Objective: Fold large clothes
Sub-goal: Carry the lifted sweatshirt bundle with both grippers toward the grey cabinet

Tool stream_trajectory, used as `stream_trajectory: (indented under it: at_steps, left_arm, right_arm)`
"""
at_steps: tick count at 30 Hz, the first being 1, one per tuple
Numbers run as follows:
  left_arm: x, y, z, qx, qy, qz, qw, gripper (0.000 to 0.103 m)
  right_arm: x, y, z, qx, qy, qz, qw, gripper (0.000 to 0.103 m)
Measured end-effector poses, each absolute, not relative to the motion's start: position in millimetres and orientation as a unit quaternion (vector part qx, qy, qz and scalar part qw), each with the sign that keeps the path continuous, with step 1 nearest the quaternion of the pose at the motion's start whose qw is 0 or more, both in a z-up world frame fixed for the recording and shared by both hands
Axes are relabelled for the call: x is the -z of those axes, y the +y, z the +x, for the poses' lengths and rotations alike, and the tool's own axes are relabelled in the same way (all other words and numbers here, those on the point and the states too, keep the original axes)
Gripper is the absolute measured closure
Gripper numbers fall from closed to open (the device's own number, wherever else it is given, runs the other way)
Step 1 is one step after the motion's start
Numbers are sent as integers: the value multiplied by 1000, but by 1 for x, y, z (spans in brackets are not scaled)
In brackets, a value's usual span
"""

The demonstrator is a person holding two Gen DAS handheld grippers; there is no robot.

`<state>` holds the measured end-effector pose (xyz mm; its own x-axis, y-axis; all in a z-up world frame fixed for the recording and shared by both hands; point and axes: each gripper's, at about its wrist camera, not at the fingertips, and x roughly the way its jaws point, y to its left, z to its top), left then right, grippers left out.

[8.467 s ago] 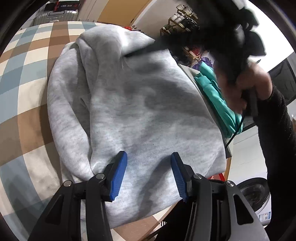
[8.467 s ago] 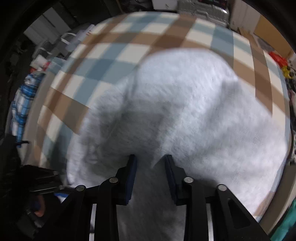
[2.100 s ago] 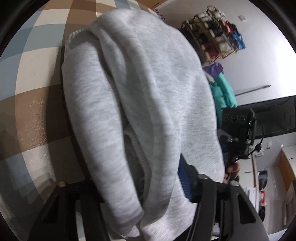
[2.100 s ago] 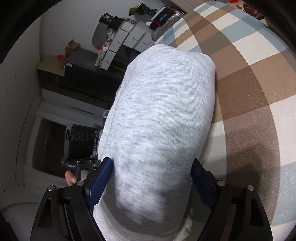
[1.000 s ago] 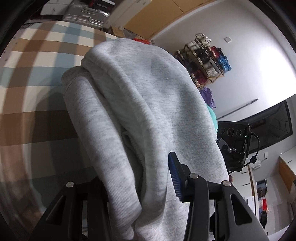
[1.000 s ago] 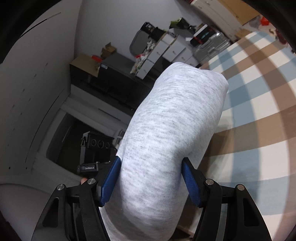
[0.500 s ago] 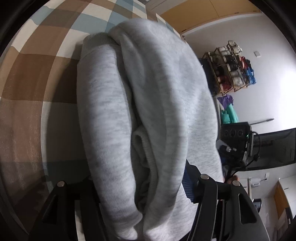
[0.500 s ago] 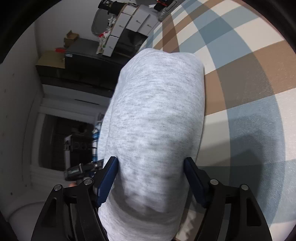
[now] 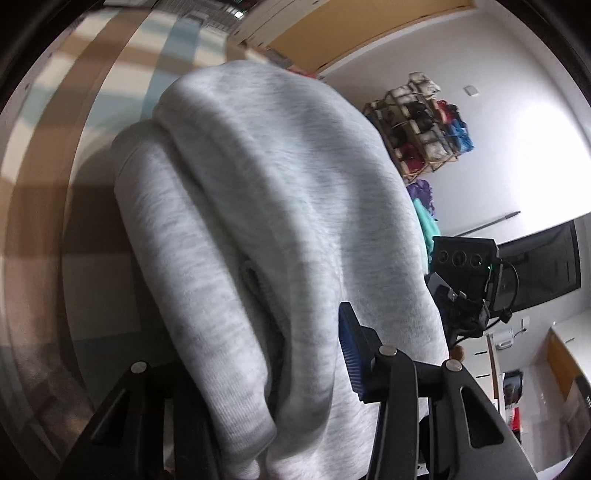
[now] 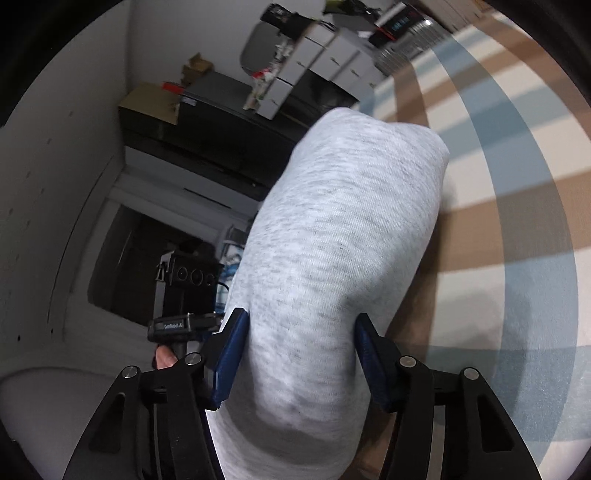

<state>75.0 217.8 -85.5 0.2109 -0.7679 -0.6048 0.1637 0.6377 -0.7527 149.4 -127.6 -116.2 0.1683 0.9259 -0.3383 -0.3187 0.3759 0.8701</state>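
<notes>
A folded grey sweatshirt [image 9: 280, 192] is held as a thick bundle above the checked cloth [image 9: 40, 192]. My left gripper [image 9: 266, 354] grips one end. Its right blue pad [image 9: 351, 358] presses into the fabric, its left finger is hidden behind the folds, and its jaws are closing. In the right wrist view the sweatshirt [image 10: 343, 229] fills the gap of my right gripper [image 10: 301, 350]. Both blue pads [image 10: 231, 358] press its sides, and these jaws are closing too. Each view shows the other gripper past the bundle: the right one [image 9: 465, 280], the left one [image 10: 184, 291].
The checked cloth [image 10: 517, 192] spreads beneath and beside the bundle. A shoe rack [image 9: 424, 125], teal clothing [image 9: 424, 225] and a dark screen [image 9: 543, 266] stand beyond one end. A black cabinet [image 10: 207, 122], white drawers [image 10: 325, 55] and a suitcase [image 10: 402, 29] lie beyond the other.
Both pairs of jaws have narrowed on the sweatshirt since half a second ago. Both views have tipped up, showing more of the room. The bundle stays held at both ends.
</notes>
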Motion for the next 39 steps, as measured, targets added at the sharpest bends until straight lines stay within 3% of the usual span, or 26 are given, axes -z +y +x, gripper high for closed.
stream_trajectory:
  at_steps: [7,12,33,39]
  left_arm:
    - [20,233,61,312,505,-242,768,64]
    - [4,259,51,280,489,-227,794,64]
    - [-36,402,-19,125,422,-263,859,64]
    - [-15,450,-14,61,428,-262,863,64]
  right_arm:
    - [61,-115,150,-473,418,334,700,46]
    - [22,-84,148,-502,392,311,705,46]
    - [-15,137,136,-617,393,296,615,46]
    - [22,229,114,-632,418,306,577,46]
